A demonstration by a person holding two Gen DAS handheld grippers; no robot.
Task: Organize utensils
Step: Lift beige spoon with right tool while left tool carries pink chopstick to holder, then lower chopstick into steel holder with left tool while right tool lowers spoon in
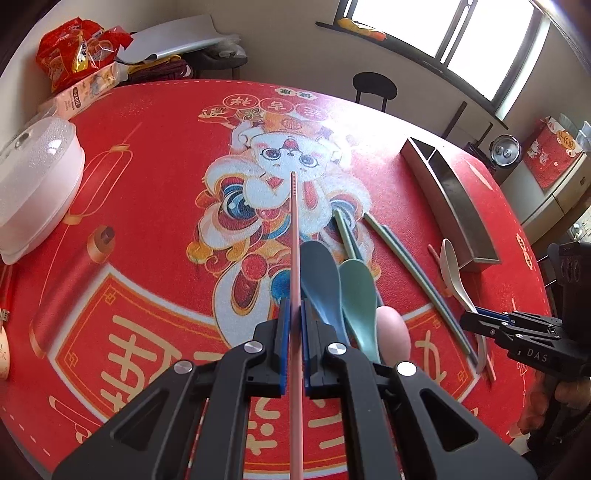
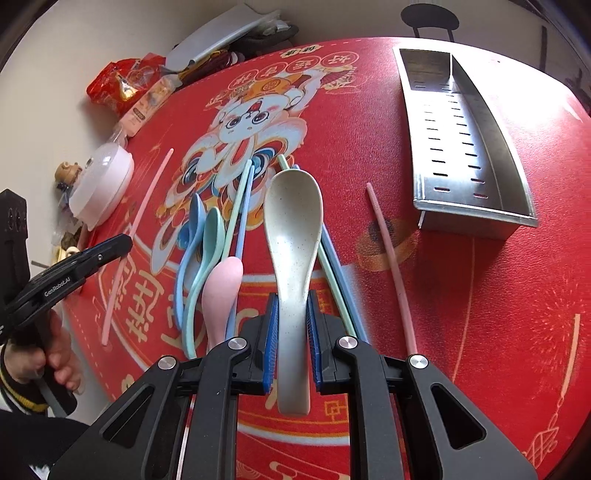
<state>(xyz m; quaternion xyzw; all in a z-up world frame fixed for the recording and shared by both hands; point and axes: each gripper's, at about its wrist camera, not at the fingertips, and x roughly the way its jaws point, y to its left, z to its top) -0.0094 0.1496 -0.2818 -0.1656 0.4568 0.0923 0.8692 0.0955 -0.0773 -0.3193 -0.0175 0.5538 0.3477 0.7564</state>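
Left gripper (image 1: 294,314): fingers clamped on a pink chopstick (image 1: 294,236), centre frame, tip raised over the red worktop (image 1: 147,184).
Right gripper (image 2: 292,325): fingers pinching the speckled white spoon (image 2: 293,229) by its handle, bowl forward.
Steel caddy (image 2: 476,218): upper right, both compartments look empty.
Tip: I'd carry the spoon level over the rim, lower it, then let go.
Watch: blue, green and pink spoons (image 2: 207,251) lie just beside.

A home dining room. A round table (image 1: 155,206) wears a red festive cloth, with snack bags (image 1: 74,51) and a lidded food container (image 1: 37,181) at its far left edge. Beyond the table stand a black chair (image 1: 375,88), a bright window (image 1: 443,33) and a pressure cooker (image 1: 505,151).
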